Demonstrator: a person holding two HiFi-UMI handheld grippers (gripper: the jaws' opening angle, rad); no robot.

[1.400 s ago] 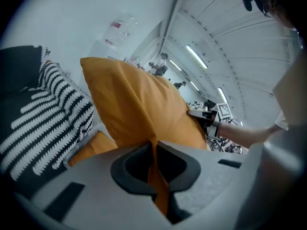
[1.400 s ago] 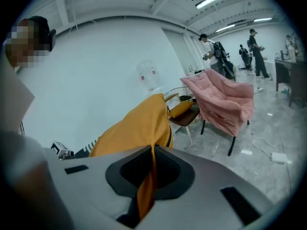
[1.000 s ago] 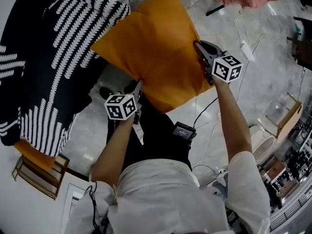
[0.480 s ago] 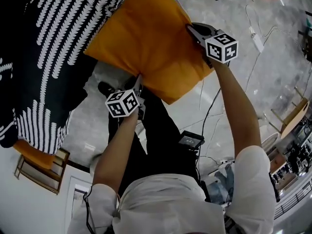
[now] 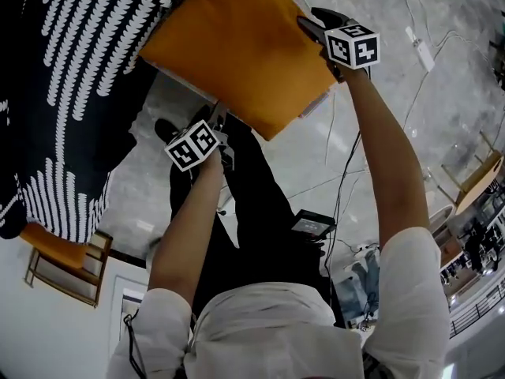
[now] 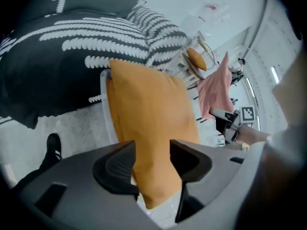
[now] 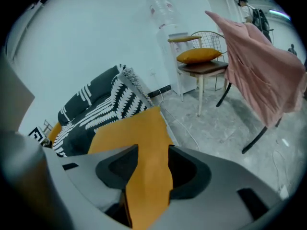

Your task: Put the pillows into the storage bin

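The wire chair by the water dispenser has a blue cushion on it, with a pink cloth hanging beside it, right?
No. The cushion on the wire chair is orange, not blue; the right gripper view shows it. The chair is by the water dispenser, and the pink cloth hangs beside it.

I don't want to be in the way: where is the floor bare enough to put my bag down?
Bare marble floor lies between the patterned black blanket and the person's black trouser leg. Beyond the leg it is busier: a small black box, a white power strip, and cluttered shelves at the lower right.
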